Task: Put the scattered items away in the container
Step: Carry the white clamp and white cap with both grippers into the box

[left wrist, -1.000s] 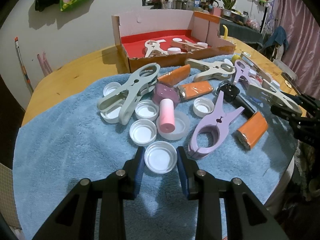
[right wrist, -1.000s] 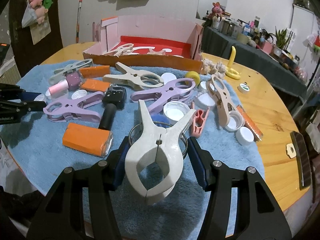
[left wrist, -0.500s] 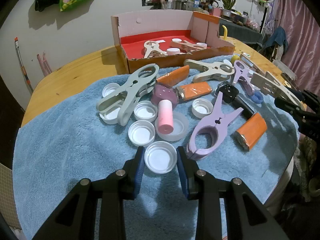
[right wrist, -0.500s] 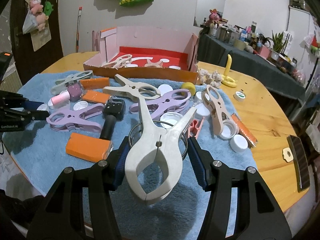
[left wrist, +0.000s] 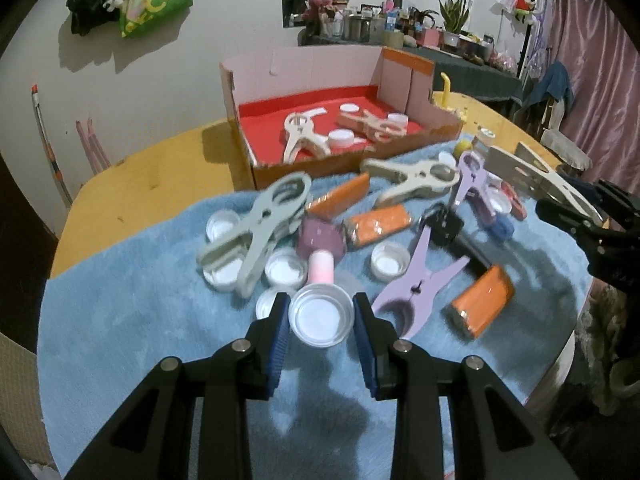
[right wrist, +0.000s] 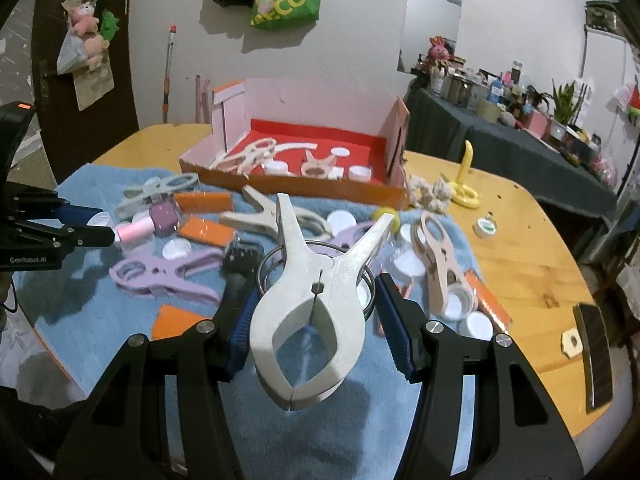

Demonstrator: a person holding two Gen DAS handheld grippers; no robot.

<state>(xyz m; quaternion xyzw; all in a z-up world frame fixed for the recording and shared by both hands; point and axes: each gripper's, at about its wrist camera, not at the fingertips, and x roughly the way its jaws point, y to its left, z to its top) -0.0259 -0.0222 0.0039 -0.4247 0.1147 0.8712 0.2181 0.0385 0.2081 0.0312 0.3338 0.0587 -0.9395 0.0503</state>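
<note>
Gripping a round white bottle cap (left wrist: 322, 318) between the blue ribbed pads of my left gripper (left wrist: 322, 320), I hold it hollow side up, its smooth plastic rim pinched at both sides and lifted clear of the fluffy blue towel (left wrist: 120, 320). My right gripper (right wrist: 316, 320) is clamped on a large cream plastic clothes peg (right wrist: 310, 308), pads pressing the wire spring ring at its middle; its two long handles fork away from me and its curved jaws hang toward the camera, off the towel.

Ahead of both lies the cardboard box (left wrist: 400, 76), pink-walled with a red floor, its low front wall facing me and its top open. Inside rest cream pegs and a few white caps, with bare red floor at the left.

Between my claws and the box the towel is crowded: a pale grey-green peg (left wrist: 256, 232), a lilac peg (left wrist: 416, 284), glossy orange wrapped blocks (left wrist: 478, 300), a pink-capped bottle (left wrist: 320, 264), more upturned caps, and a black-handled tool (right wrist: 236, 276).

From the left wrist view, the right gripper shows at the far right edge with the cream peg pointing toward the box. Bare wooden table (right wrist: 520, 248) lies to the right of the towel, well apart from the clutter.
</note>
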